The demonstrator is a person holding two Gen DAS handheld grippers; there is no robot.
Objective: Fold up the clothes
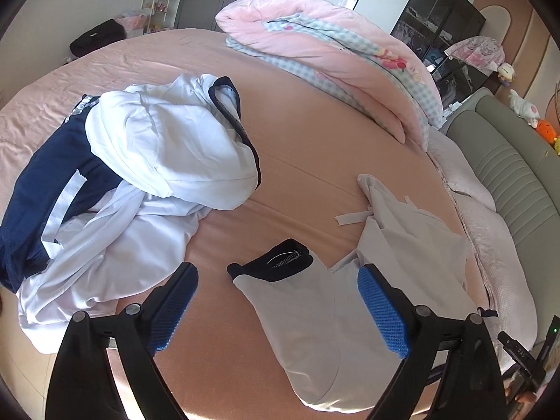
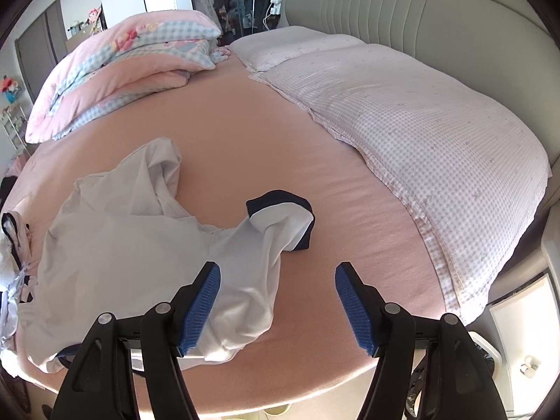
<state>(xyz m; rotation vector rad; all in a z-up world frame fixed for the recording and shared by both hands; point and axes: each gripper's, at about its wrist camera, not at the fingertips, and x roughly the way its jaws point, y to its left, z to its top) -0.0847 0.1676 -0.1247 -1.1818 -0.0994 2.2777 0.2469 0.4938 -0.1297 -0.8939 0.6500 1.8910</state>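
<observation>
White top (image 2: 133,245) with dark cuffs, spread flat on the pink bed (image 2: 245,147), one sleeve (image 2: 280,224) stretched toward the pillows (image 2: 420,133). Above it, left gripper (image 1: 278,308) and right gripper (image 2: 276,301), jaws spread, nothing pinched. Further left, heap of white and blue clothes (image 1: 140,161); beyond, folded pink quilt (image 1: 332,59).
</observation>
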